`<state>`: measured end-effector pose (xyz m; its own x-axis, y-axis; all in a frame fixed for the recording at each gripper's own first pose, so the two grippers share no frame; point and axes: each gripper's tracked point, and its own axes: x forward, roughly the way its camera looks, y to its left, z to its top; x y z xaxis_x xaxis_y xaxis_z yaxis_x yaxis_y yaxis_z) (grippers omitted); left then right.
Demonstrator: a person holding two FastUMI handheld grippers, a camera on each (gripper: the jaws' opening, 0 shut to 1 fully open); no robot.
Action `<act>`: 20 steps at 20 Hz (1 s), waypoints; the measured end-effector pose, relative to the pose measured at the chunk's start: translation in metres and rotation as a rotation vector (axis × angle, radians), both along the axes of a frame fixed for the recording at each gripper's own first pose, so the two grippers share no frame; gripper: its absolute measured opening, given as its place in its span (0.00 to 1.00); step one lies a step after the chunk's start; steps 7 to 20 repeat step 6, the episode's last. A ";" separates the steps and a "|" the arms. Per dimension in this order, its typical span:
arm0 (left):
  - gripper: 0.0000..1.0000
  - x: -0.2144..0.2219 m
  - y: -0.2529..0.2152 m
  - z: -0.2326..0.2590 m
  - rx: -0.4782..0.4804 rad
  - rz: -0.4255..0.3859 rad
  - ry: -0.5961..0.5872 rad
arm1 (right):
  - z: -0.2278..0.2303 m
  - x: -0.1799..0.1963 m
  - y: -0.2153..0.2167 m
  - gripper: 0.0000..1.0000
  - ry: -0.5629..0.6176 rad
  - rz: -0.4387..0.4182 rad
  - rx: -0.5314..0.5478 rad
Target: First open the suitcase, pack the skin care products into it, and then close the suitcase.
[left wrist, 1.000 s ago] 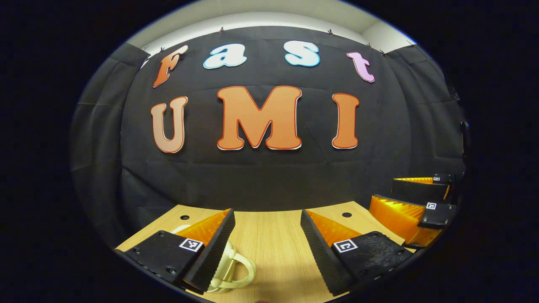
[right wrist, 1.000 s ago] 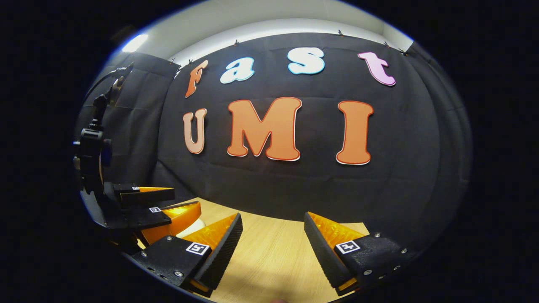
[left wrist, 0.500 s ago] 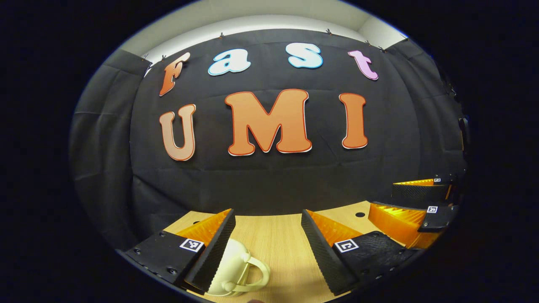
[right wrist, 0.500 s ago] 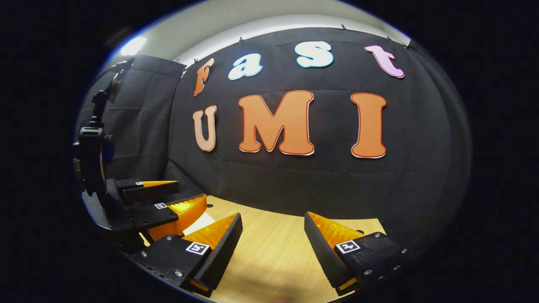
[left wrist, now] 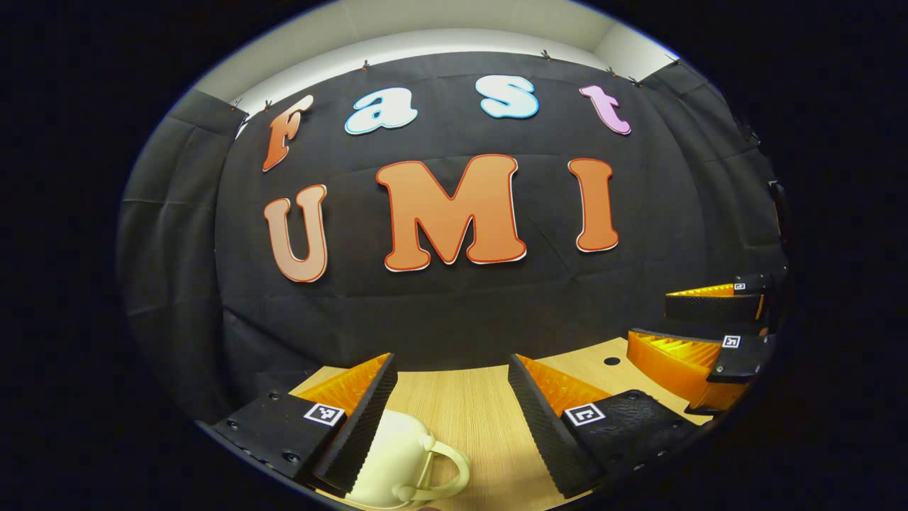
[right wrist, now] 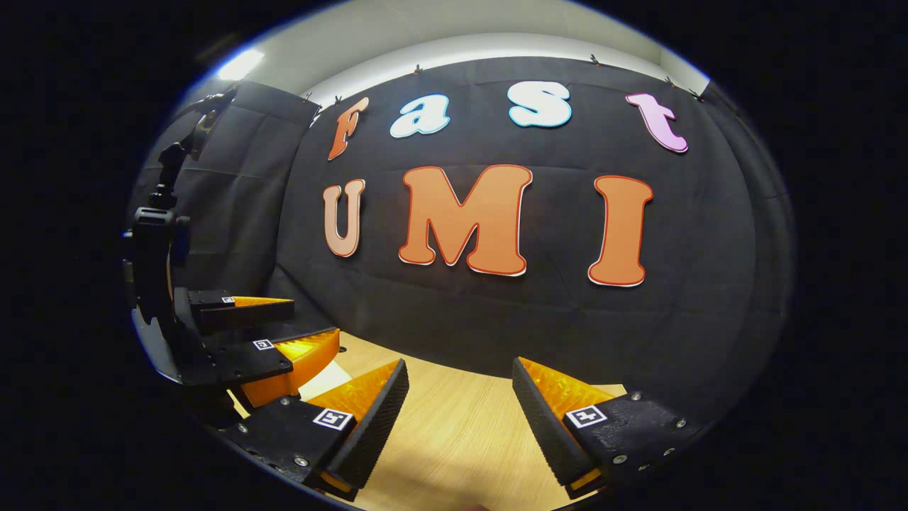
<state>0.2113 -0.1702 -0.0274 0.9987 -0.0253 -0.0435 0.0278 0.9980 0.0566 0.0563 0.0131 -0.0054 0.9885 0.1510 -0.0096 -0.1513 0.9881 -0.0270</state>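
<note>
A cream, rounded case with a looped handle (left wrist: 408, 461) lies on the wooden table (left wrist: 472, 404), low in the left gripper view. It sits just inside my left finger and is partly hidden by it. My left gripper (left wrist: 451, 362) is open above it, holding nothing. Off to the right hangs my right gripper (left wrist: 649, 319), turned on its side and open. In the right gripper view my right gripper (right wrist: 460, 365) stands open over bare table (right wrist: 454, 433). The left gripper (right wrist: 312, 323) hovers at the left there, above a pale sliver of the case (right wrist: 320, 380).
The black cloth wall rises close behind the table's far edge. Small round holes (left wrist: 611, 361) mark the tabletop near that edge. A dark stand (right wrist: 152, 248) rises behind the left gripper in the right gripper view.
The cream case has come further into the left gripper view and slid rightward between the fingers. Both views have shifted slightly against the wall. Both grippers stay open.
</note>
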 end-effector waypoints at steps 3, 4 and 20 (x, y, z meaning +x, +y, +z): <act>1.00 0.003 0.011 -0.004 0.023 -0.055 0.020 | 0.006 0.007 0.003 0.93 -0.014 -0.076 0.011; 0.99 0.004 0.018 0.000 0.024 -0.065 0.009 | 0.008 0.006 0.007 0.93 -0.012 -0.090 0.018; 0.98 0.011 0.029 0.001 0.017 -0.079 -0.005 | 0.015 0.009 0.013 0.93 -0.024 -0.112 0.022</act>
